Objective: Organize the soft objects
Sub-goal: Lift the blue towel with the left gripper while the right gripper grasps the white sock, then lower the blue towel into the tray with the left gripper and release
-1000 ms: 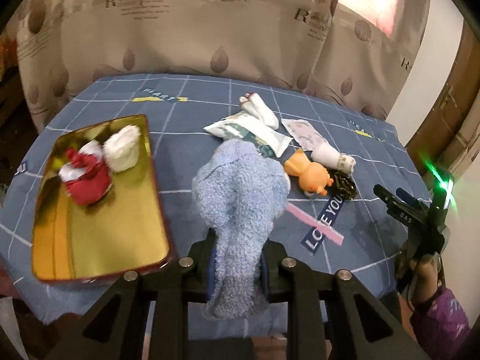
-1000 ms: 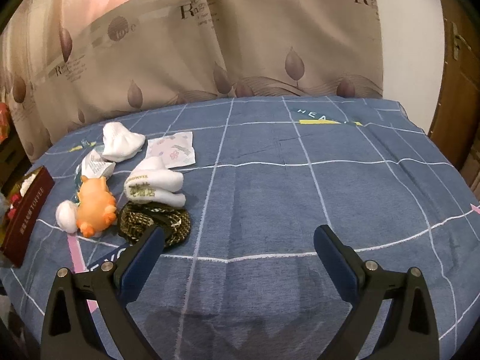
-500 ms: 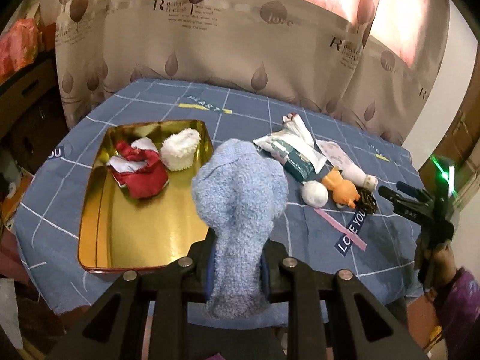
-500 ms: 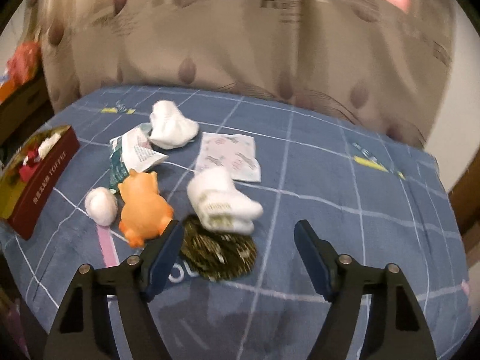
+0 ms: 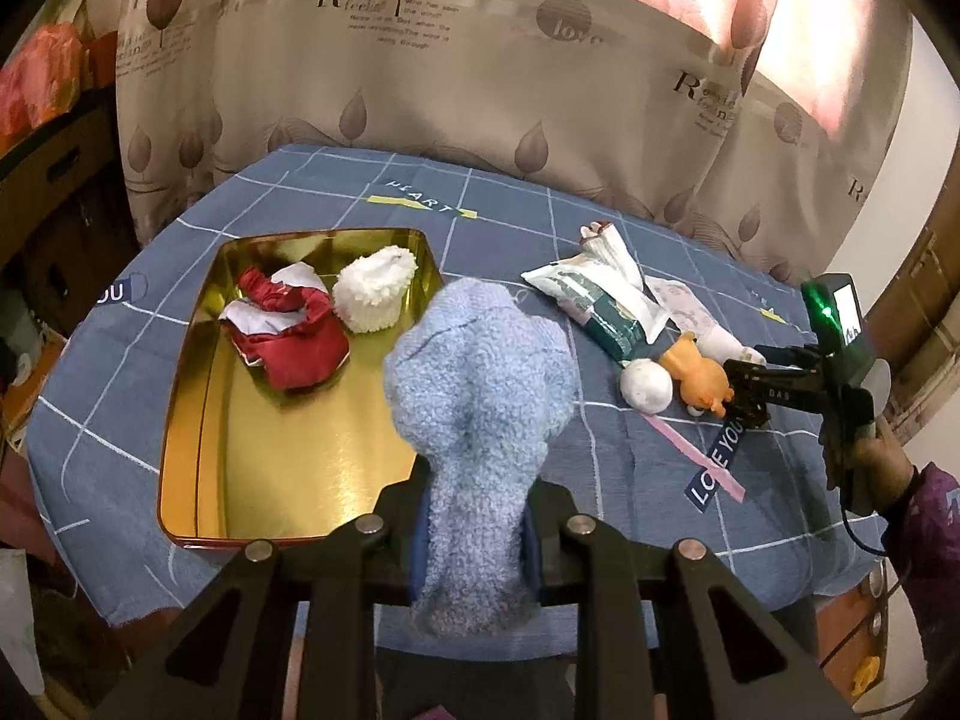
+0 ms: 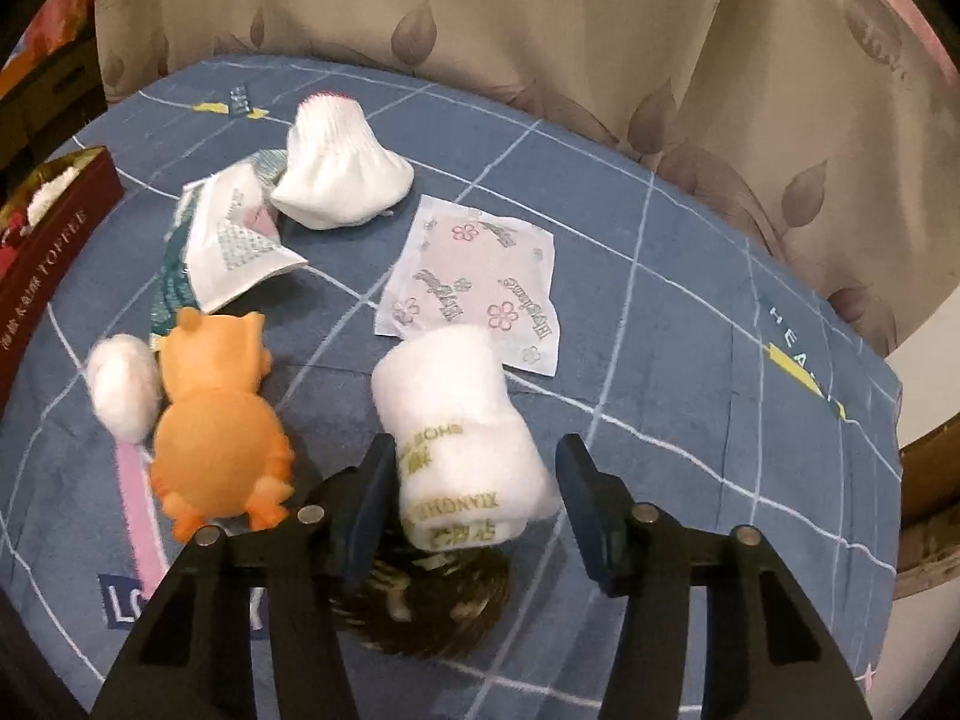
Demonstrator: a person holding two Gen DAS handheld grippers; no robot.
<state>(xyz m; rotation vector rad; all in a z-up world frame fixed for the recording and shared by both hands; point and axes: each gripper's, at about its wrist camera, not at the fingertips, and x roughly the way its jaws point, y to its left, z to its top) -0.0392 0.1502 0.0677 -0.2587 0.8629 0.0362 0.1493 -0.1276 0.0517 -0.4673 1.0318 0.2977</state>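
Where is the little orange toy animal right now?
In the right wrist view the orange toy lies lower left on the blue cloth, between a white ball and a rolled white towel.

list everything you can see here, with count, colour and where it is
tin: 1, gold inside, left on the tablecloth
red cloth: 1, in the tin
fluffy white sock: 1, in the tin
blue sock: 1, in the left claw
rolled towel: 1, white, between the right claw's fingers
orange toy: 1, left of the towel
cotton ball: 1, white, beside the toy
white sock: 1, far side
flowered packet: 1, pink-white, behind the towel
green-white packet: 1, behind the toy
dark scrunchie: 1, under the towel
tablecloth: 1, blue
left claw: shut on the blue sock
right claw: closing, not yet gripping
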